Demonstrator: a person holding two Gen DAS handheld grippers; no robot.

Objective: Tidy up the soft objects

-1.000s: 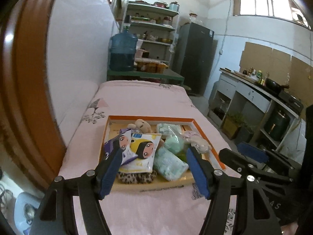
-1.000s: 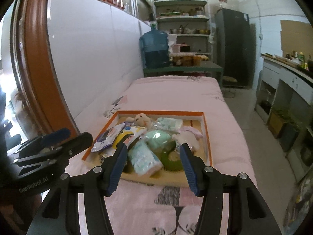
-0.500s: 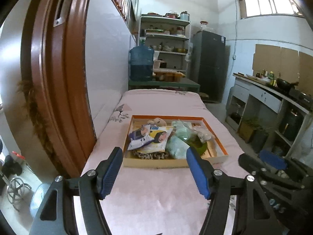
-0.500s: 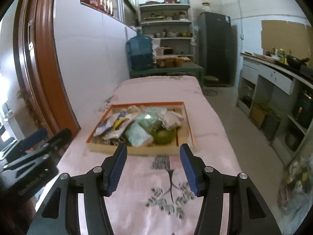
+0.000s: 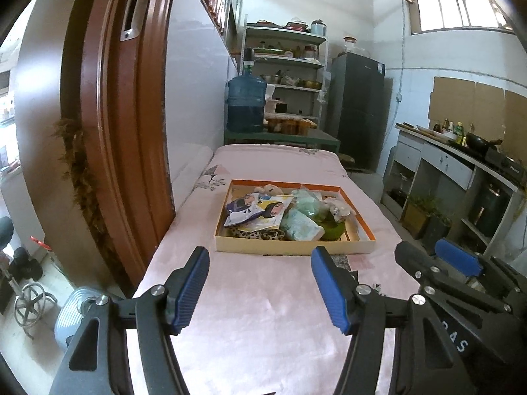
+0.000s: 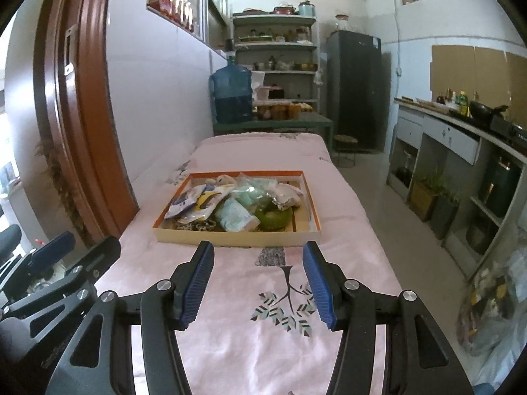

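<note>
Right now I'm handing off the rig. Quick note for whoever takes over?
Left tool: open, empty, short of the tray.
Right tool: open, empty, beside it.
Tray sits mid-bed on the pink bedspread, piled with soft things: cartoon pouches, pale blue pack, green ring, plush toys.
Done: everything visible is in the tray.
Left: nothing loose on the cover; check the pile's order.

A blue water jug [image 5: 245, 105] stands beside shelves [image 5: 285, 62] and a dark fridge [image 5: 357, 108].
</note>
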